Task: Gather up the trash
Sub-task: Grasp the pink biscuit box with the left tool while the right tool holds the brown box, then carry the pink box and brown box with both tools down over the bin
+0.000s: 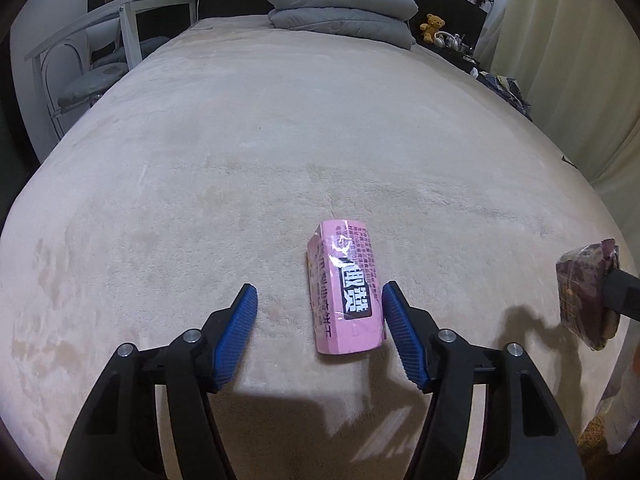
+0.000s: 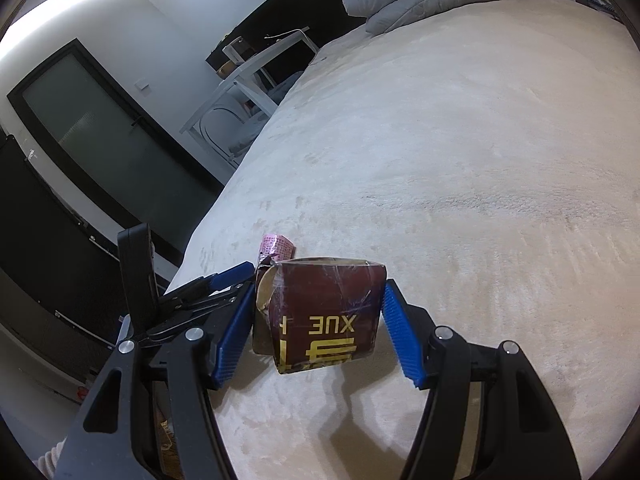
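Observation:
A pink carton (image 1: 345,286) with black print lies on the beige bed cover (image 1: 280,140), between the blue pads of my left gripper (image 1: 320,306), close to the right pad. That gripper is open and hovers just over it. My right gripper (image 2: 320,300) is shut on a dark red box (image 2: 326,314) with gold letters, held above the bed. The same box (image 1: 586,292) shows at the right edge of the left wrist view. The pink carton (image 2: 276,247) peeks out behind the red box, with the left gripper (image 2: 224,276) beside it.
Folded grey bedding (image 1: 340,10) lies at the head of the bed. A white side table (image 1: 120,20) and a chair (image 1: 88,80) stand to the left. A teddy bear (image 1: 434,24) sits on a dark shelf at the right. A curtain (image 1: 568,60) hangs on the right.

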Demonstrator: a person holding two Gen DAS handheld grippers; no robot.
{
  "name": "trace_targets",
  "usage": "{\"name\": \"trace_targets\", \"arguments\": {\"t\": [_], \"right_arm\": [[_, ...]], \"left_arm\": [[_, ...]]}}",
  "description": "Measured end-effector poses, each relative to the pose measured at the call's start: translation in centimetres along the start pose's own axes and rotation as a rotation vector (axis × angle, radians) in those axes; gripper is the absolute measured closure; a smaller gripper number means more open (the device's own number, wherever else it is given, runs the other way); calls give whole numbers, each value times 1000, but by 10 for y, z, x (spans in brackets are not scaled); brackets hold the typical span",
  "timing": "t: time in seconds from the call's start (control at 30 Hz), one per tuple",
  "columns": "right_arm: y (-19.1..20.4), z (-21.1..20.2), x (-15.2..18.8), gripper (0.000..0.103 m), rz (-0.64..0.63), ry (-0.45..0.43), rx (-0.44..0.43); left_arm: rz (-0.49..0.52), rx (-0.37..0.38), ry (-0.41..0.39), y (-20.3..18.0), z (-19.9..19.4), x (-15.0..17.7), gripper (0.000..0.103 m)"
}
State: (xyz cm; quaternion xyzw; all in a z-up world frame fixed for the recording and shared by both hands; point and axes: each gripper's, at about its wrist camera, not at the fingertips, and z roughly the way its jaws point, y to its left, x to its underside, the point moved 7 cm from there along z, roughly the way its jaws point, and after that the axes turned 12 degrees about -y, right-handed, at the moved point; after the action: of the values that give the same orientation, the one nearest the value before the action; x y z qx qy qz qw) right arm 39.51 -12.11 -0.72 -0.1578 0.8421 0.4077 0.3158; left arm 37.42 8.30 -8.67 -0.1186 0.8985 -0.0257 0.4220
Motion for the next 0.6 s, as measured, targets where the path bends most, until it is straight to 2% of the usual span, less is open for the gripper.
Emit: {"name": "trace_targets", "arguments": {"t": [0.07, 0.1, 0.13, 0.3, 0.6], "right_arm": [[-2, 1, -1, 39, 3, -1, 4], [-3, 1, -1, 39, 5, -1, 5], [-4, 1, -1, 39, 6, -1, 6], [-6, 1, 0, 39, 7, 0, 15], [-3, -2, -3, 41, 0, -20, 26]], "left_arm": [[9, -14, -1, 0, 0, 0, 52], [8, -10, -7, -1, -2, -1, 66], [8, -13, -16, -2, -4, -3, 68], [24, -25, -38, -7, -10, -4, 69], [31, 0, -73, -18, -33, -2, 69]]}}
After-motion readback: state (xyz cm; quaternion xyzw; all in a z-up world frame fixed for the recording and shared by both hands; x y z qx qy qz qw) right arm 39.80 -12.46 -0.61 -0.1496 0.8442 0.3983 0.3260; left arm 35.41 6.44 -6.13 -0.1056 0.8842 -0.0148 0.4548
